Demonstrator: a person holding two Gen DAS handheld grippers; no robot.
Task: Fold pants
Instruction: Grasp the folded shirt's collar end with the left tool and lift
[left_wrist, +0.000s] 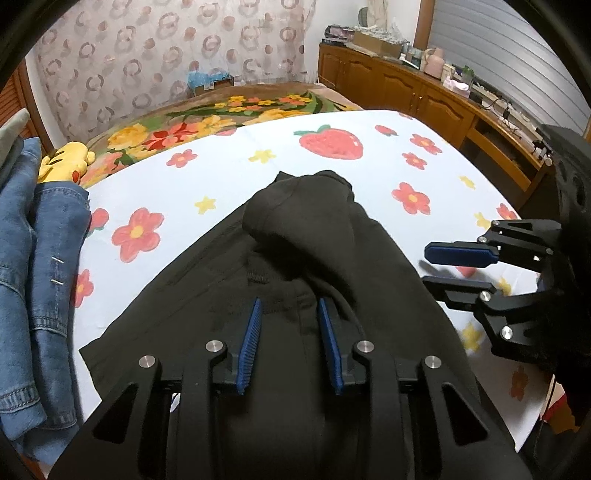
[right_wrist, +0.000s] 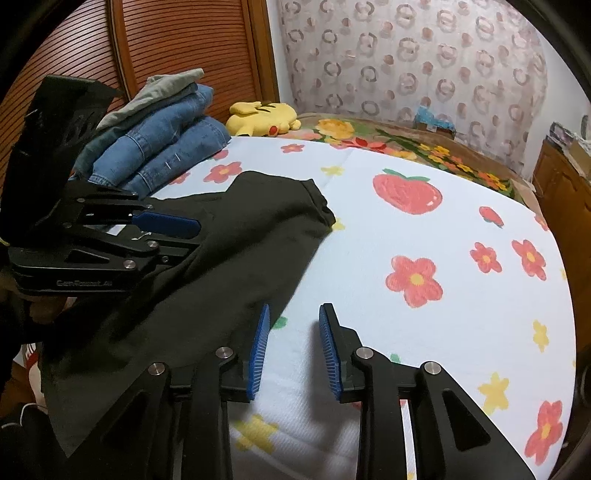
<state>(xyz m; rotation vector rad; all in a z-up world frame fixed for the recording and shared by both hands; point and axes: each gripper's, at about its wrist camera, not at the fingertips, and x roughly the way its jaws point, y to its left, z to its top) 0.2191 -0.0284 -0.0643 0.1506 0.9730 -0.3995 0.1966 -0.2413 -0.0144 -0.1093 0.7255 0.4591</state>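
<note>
— Here: black pants (left_wrist: 295, 258) spread on a flower-print sheet (left_wrist: 229, 173), one end folded back over the rest.
— And the left gripper (left_wrist: 290, 314)?
— Poised over the dark cloth, pads apart, nothing pinched.
— The right gripper (right_wrist: 293, 325)?
— Parted too, above bare sheet just beside the pants' edge. Folded jeans (right_wrist: 166, 140) stacked nearby.

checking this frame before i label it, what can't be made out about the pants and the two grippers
- Black pants, left wrist view: the near end is hidden under the left gripper; whether its pads touch the cloth cannot be told.
- Black pants, right wrist view: the near-left part is covered by the left gripper's body and runs off the frame's edge.
- Right gripper: jaws apart over the sheet; contact with the pants' edge is unclear.
- Folded jeans: cut off at the left edge.
</note>
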